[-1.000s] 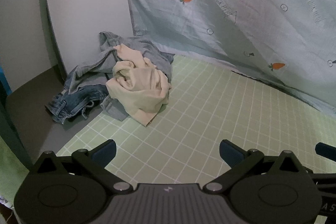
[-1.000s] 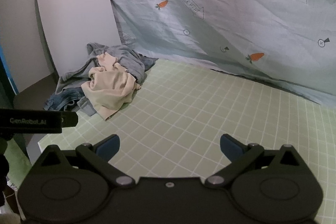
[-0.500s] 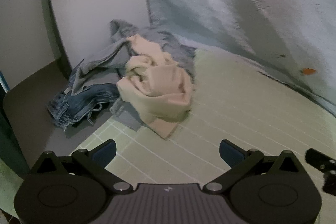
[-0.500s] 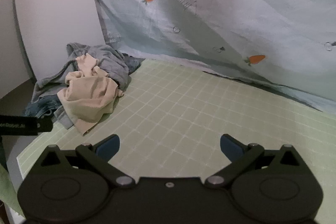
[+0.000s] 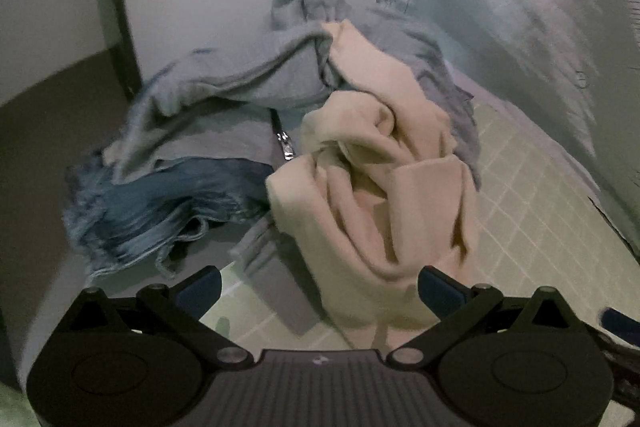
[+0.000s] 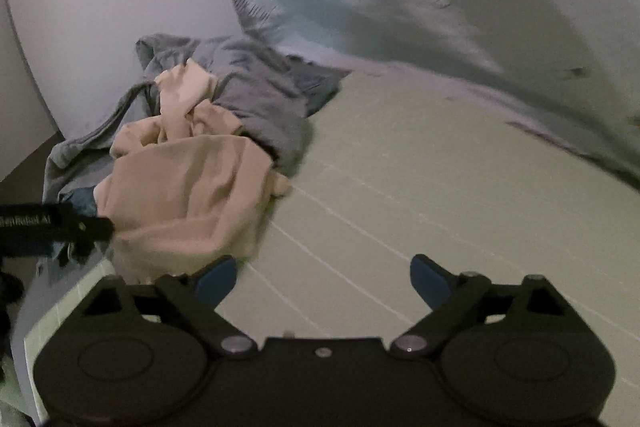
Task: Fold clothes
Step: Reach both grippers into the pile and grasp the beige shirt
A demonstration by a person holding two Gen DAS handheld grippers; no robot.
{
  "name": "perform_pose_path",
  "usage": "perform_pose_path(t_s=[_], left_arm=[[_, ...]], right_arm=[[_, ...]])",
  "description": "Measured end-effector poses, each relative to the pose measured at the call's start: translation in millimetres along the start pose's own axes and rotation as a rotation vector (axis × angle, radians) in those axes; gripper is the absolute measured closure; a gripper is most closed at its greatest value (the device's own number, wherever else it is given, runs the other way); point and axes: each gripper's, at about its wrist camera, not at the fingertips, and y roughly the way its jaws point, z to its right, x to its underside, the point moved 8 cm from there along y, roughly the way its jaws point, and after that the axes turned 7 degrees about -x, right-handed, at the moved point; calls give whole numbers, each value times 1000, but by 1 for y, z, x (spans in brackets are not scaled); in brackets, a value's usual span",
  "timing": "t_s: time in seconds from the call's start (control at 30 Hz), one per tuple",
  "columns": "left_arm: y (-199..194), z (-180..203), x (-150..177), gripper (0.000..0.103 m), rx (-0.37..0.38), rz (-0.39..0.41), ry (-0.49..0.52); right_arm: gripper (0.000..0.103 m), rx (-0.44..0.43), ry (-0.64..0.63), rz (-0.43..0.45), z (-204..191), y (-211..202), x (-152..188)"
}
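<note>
Both the left gripper [image 5: 318,287] and the right gripper [image 6: 324,277], which has just been closing a little, stand wide with nothing between their jaws. The cream garment [image 5: 384,183] lies crumpled just beyond, atop the grey garment [image 5: 224,95] and jeans [image 5: 160,203] at the green mat's [image 6: 440,187] far-left corner. It looks soft, light and floppy; pinching its near hem edge seems best.

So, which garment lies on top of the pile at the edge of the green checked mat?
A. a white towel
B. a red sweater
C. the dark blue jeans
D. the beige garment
D: the beige garment is draped over the grey garment, and the blue jeans lie low beside it, off the green checked mat.
</note>
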Motion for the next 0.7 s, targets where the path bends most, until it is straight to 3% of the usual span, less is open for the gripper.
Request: perform_pose_path(t_s=[0.07,0.13,0.27,0.33,0.4,0.5,0.7], left_arm=[[11,4,-3,2,21,-18,-27],[19,10,-4,9,47,-37,-49],[26,23,0,31,100,-59,-64],[25,28,2,42,100,-51,-50],[19,33,5,55,82,-30,-15],[10,37,7,65,80,-16,23],[-28,56,26,71,189,-33,60]], right_arm=[[23,-72,44,-3,-4,25,-9],[27,-162,130,-6,-6,45,-16],[47,-221,128,-51,-19,76,-18],[65,-222,106,-94,-22,89,-10],[94,-223,91,-114,-23,95,-3],[97,-206,57,-73,-21,81,4],[98,-129,78,9,6,12,22]])
